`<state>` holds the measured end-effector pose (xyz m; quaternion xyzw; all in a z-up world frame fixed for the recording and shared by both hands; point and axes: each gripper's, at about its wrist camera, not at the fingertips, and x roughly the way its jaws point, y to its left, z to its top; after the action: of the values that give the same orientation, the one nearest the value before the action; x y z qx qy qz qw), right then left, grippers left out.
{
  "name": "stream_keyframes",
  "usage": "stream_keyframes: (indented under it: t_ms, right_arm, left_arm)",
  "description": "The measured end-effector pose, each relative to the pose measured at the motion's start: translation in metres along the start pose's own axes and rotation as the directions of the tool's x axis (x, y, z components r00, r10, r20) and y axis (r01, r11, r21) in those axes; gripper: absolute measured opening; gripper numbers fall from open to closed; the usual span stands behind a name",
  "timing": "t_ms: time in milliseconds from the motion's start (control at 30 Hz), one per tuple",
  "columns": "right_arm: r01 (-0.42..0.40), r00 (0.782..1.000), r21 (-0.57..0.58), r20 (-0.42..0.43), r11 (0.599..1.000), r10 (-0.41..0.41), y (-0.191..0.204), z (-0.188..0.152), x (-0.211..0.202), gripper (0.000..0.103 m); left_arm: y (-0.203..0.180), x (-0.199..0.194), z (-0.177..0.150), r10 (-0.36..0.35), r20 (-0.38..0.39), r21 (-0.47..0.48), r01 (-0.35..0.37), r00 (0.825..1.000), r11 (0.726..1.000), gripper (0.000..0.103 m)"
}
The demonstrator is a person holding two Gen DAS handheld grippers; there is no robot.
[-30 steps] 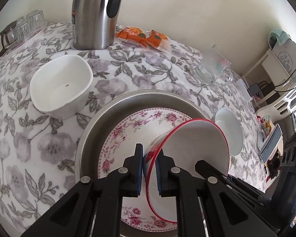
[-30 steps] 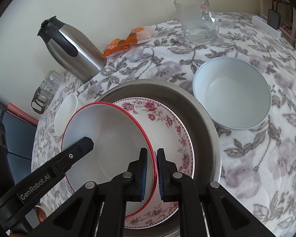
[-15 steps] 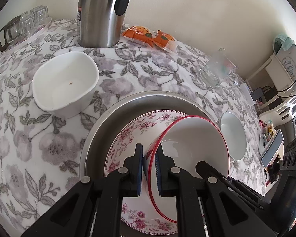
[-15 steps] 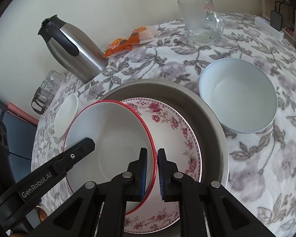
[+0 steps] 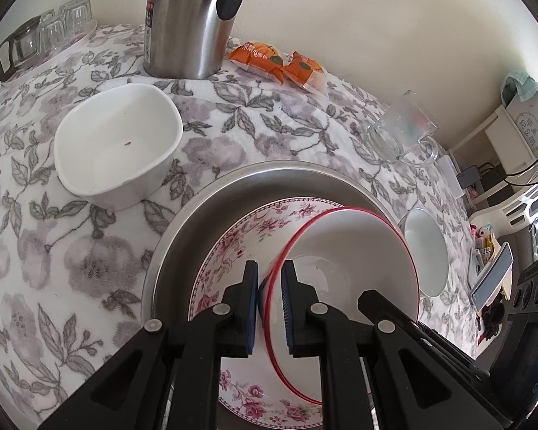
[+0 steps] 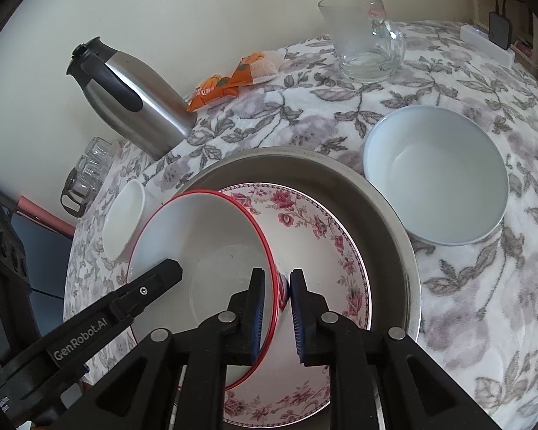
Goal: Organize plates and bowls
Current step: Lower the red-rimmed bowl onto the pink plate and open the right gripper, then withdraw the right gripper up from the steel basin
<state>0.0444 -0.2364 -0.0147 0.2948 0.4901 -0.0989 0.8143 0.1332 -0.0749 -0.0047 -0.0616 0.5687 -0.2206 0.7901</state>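
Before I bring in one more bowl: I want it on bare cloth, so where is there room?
Free: the cloth in front of the square white bowl, left of the metal basin; and the cloth in front of the round white bowl. Crowded: the back, with thermos, snack packets and glass mug.

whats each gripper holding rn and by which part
The left gripper is shut on the rim of the red-rimmed bowl. The right gripper straddles the opposite rim with its jaws opening, pads apparently off it.

steel thermos (image 5: 190, 18), orange snack packets (image 5: 279, 62), glass mug (image 6: 362, 43), floral tablecloth (image 5: 53, 251)
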Motion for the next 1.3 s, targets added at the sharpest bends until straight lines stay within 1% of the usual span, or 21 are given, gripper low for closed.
stream_keyframes:
  t_ms: [567, 633, 767, 800, 867, 933, 1067, 1133, 1167, 1200, 1300]
  right_arm:
    - [-0.01, 1.0, 0.023, 0.001, 1.0, 0.01, -0.003, 0.002, 0.0, 0.019]
    - [-0.01, 1.0, 0.023, -0.001, 1.0, 0.01, -0.003, 0.003, 0.0, 0.019]
    - [-0.013, 1.0, 0.025, 0.001, 1.0, 0.013, -0.004, 0.003, -0.001, 0.019]
    - [-0.014, 1.0, 0.023, 0.003, 1.0, 0.014, -0.004, 0.003, -0.002, 0.019]
    - [-0.012, 1.0, 0.02, 0.002, 1.0, 0.012, -0.004, 0.004, -0.003, 0.019]
    - [-0.01, 1.0, 0.02, 0.004, 1.0, 0.01, -0.004, 0.004, -0.004, 0.019]
    - [0.001, 1.0, 0.013, 0.016, 1.0, -0.001, -0.005, 0.006, -0.011, 0.019]
    - [0.005, 1.0, 0.008, 0.028, 1.0, -0.006, -0.004, 0.008, -0.017, 0.019]
    - [0.008, 0.999, 0.004, 0.038, 1.0, -0.009, -0.004, 0.008, -0.021, 0.024]
    - [0.01, 0.999, 0.001, 0.047, 1.0, -0.01, -0.003, 0.009, -0.024, 0.025]
    - [0.017, 0.997, -0.012, 0.074, 1.0, -0.016, 0.0, 0.012, -0.035, 0.026]
  left_arm:
    - [0.0, 0.003, 0.002, -0.015, -0.008, -0.014, 0.014, 1.0, 1.0, 0.011]
    - [0.001, 0.003, 0.003, -0.017, -0.01, -0.017, 0.016, 1.0, 1.0, 0.015]
    - [0.001, 0.003, 0.003, -0.019, -0.015, -0.012, 0.018, 1.0, 1.0, 0.016]
    - [0.001, 0.003, 0.003, -0.02, -0.015, -0.012, 0.02, 1.0, 1.0, 0.017]
    - [0.001, 0.001, 0.003, -0.029, -0.018, -0.011, 0.029, 0.999, 1.0, 0.023]
    - [0.0, -0.001, 0.003, -0.03, -0.012, -0.012, 0.029, 0.999, 0.999, 0.034]
    - [0.0, -0.009, 0.004, -0.01, 0.003, -0.004, 0.01, 1.0, 1.0, 0.039]
    - [0.001, -0.014, 0.005, -0.004, 0.012, -0.006, 0.004, 1.0, 1.0, 0.043]
    - [0.001, -0.017, 0.006, -0.001, 0.016, -0.008, 0.002, 1.0, 1.0, 0.045]
    - [0.001, -0.019, 0.006, 0.001, 0.022, -0.009, 0.0, 1.0, 1.0, 0.046]
    - [0.002, -0.03, 0.008, 0.005, 0.046, -0.009, -0.005, 0.999, 1.0, 0.047]
